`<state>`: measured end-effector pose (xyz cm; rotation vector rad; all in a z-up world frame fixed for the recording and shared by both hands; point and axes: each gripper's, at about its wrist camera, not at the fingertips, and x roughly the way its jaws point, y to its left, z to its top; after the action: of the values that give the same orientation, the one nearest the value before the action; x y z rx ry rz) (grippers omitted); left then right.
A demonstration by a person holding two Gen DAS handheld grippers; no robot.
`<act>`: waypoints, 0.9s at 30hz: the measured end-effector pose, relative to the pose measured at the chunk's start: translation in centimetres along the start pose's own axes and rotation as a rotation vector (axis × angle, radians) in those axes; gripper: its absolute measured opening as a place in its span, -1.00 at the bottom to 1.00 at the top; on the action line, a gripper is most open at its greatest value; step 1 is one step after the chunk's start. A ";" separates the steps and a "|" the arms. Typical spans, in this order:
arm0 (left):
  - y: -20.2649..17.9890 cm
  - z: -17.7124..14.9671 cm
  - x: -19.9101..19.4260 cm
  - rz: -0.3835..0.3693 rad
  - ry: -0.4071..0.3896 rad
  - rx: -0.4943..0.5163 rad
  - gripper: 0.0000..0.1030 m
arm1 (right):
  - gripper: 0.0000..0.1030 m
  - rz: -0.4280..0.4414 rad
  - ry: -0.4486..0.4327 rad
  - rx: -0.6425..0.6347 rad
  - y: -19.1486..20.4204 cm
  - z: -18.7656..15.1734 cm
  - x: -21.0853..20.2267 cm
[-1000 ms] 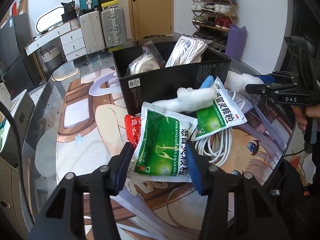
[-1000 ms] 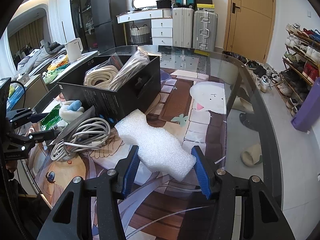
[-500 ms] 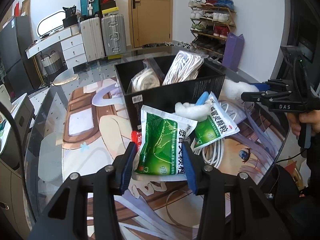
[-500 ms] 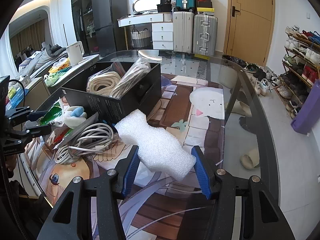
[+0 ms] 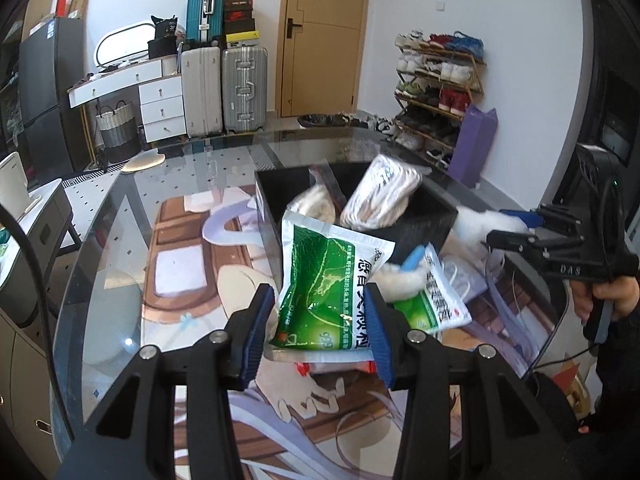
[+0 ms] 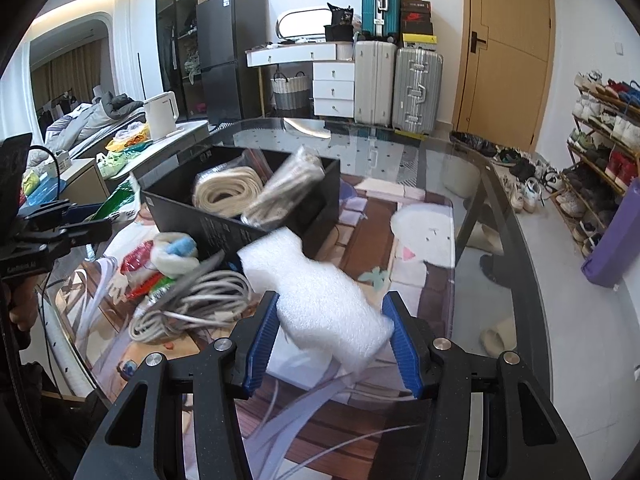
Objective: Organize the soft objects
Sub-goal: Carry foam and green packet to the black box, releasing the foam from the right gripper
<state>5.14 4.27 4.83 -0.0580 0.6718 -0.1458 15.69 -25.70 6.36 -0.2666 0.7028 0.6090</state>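
**Both tongs loaded, lifting toward the box**

Left tongs [image 5: 320, 326] are partly closed, pinching a green-and-white sachet [image 5: 326, 284] by its side edges; their jaws have just been closing on it, and the packet now hangs clear of the counter [image 5: 120, 264]. Right tongs [image 6: 332, 336] stand at a similar part-opening, pressed on a white foam block [image 6: 320, 300] that juts out toward the far side. We judge the step in hand to be the carry: each soft item is raised and faces the black box [image 6: 248, 232], which sits at the middle of the counter and already holds two bagged rope coils. Near the box remain a second sachet [image 5: 436, 300], a white plush piece [image 6: 174, 254] and a grey cable coil [image 6: 192, 308]. Next, we expect each load must clear the box's near wall, then be released over free space inside.
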 end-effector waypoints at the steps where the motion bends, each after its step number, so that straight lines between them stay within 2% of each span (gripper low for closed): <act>1: 0.1 0.3 -0.1 -0.001 -0.008 -0.003 -0.15 | 0.05 0.000 -0.005 -0.003 0.2 0.3 -0.2; 8: 0.3 1.9 0.6 0.001 -0.037 -0.006 -0.15 | 0.03 -0.011 -0.052 -0.044 1.0 1.7 -1.0; 16: 0.1 2.6 1.4 -0.001 -0.033 -0.008 -0.15 | -0.01 -0.027 -0.088 -0.043 0.5 2.1 -2.4; 21: 0.2 3.2 1.9 0.006 -0.033 -0.006 -0.15 | -0.01 -0.009 -0.126 -0.070 1.4 3.2 -3.5; 27: 0.4 4.5 3.1 0.007 -0.039 -0.007 -0.15 | -0.01 0.028 -0.126 -0.143 3.5 5.3 -2.3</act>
<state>10.35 4.25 6.41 -0.0654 0.6339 -0.1356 14.94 -21.64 11.78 -0.3479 0.5428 0.6980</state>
